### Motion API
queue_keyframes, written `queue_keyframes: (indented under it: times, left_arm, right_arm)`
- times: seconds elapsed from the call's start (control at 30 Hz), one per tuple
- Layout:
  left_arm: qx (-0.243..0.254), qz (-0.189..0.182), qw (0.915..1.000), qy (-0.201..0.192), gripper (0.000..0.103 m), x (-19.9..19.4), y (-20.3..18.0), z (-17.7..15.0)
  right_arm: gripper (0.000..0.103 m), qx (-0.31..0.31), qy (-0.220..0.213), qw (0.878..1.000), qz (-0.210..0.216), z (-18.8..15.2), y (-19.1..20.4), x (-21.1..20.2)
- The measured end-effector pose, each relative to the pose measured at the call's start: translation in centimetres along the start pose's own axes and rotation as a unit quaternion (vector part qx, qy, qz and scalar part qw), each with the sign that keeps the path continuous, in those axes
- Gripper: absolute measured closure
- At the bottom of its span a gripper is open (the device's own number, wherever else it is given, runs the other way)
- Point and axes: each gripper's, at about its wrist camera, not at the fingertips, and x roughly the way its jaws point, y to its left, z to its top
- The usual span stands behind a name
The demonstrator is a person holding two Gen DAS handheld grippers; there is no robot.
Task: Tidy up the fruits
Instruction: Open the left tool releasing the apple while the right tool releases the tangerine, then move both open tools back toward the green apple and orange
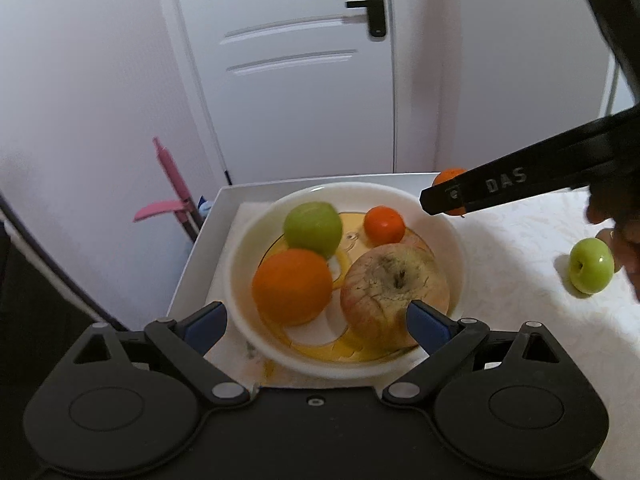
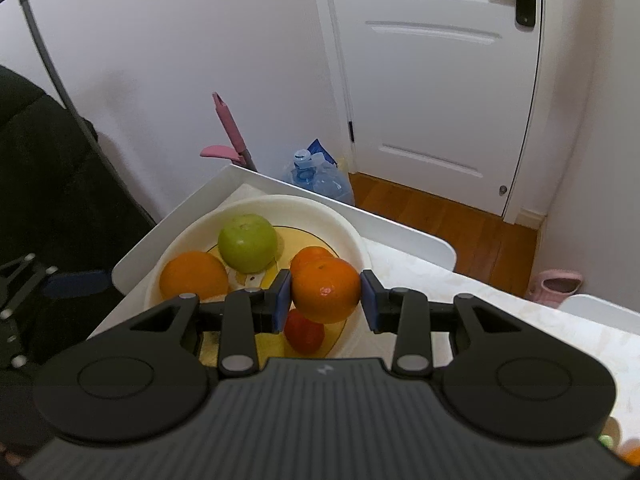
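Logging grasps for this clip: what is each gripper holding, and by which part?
Right gripper clamps an orange by its opposite sides. Left gripper is open, holding nothing.

Both views are being lit softly and evenly by indoor light. Straight lines of the door (image 1: 288, 68) are being bowed by fisheye distortion. A small glare spot is being shown on the green apple (image 1: 591, 260). The bowl (image 1: 448, 224) is being slightly blurred.
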Motion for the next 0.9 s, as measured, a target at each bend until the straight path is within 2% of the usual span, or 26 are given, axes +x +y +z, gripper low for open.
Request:
queue_keyframes:
  times: [0.23,0.27,0.3,0.33,0.37,0.43,0.67,0.9]
  left_arm:
    - [-0.031,0.000,0.9995,0.013,0.004,-0.1,1.5,-0.9]
    - [-0.031,0.001,0.9995,0.013,0.004,-0.1,1.5,-1.0]
    - [-0.031,0.001,0.9995,0.012,0.004,-0.2,1.5,-1.0]
    - [-0.031,0.001,0.9995,0.012,0.004,-0.3,1.5,-1.1]
    - [-0.031,0.001,0.9995,0.012,0.004,-0.3,1.5,-1.1]
    - [-0.030,0.001,0.9995,0.012,0.004,-0.4,1.4,-1.2]
    - [-0.037,-0.002,0.9992,0.013,0.004,-1.1,1.5,-1.3]
    - [-0.036,-0.007,0.9993,0.005,0.004,-2.8,1.5,-0.9]
  right_arm:
    - [0.050,0.015,0.011,1.000,0.003,-0.6,-0.1,2.4]
    - [0.043,0.014,0.008,1.000,0.002,-0.7,-0.1,2.5]
    - [0.025,0.012,0.005,1.000,0.004,-0.7,0.0,2.4]
    - [0.016,0.012,0.001,1.000,0.006,-0.7,0.1,2.4]
    - [0.000,0.013,-0.007,1.000,0.001,-0.8,0.2,2.1]
    - [0.000,0.012,-0.020,1.000,-0.003,-1.0,0.4,1.5]
    - [0.000,-0.002,-0.018,1.000,-0.019,-1.3,1.0,0.1]
    - [0.000,0.009,-0.025,0.999,-0.036,-1.6,1.7,-3.6]
